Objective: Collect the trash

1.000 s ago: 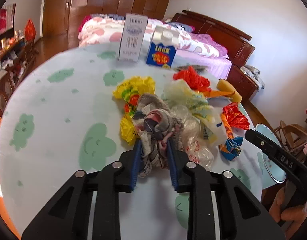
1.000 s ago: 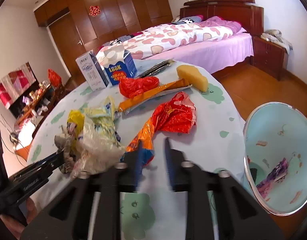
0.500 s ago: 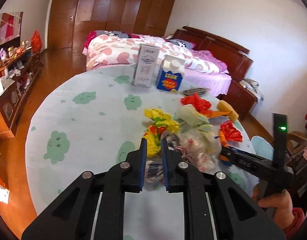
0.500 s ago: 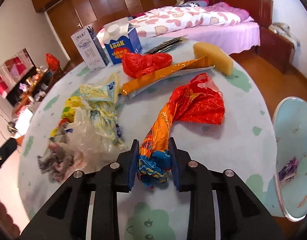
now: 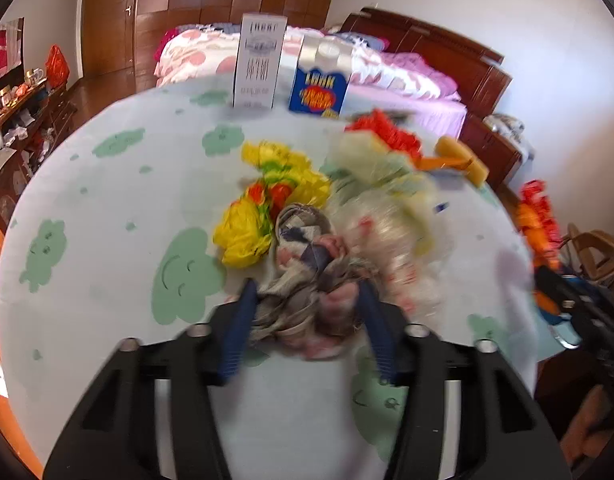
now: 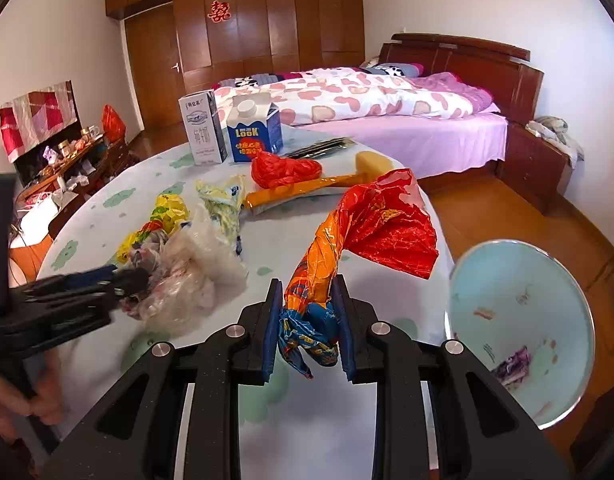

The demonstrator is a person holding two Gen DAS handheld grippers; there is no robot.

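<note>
My right gripper is shut on the twisted end of a red and orange foil wrapper and holds it lifted above the table. My left gripper is open around a crumpled grey and pink wad on the table; it also shows in the right wrist view. A clear plastic bag, a yellow wrapper and a red bag lie in the pile. A light blue bin stands beside the table at the right, with scraps inside.
Two cartons stand at the far side of the round table with green cloud cloth. An orange packet and a yellow sponge lie near them. A bed is behind, a wooden chair at the right.
My right gripper has lifted the foil wrapper off the table. My left gripper, shut and raised half a second ago, has opened and dropped down around the grey and pink wad.
</note>
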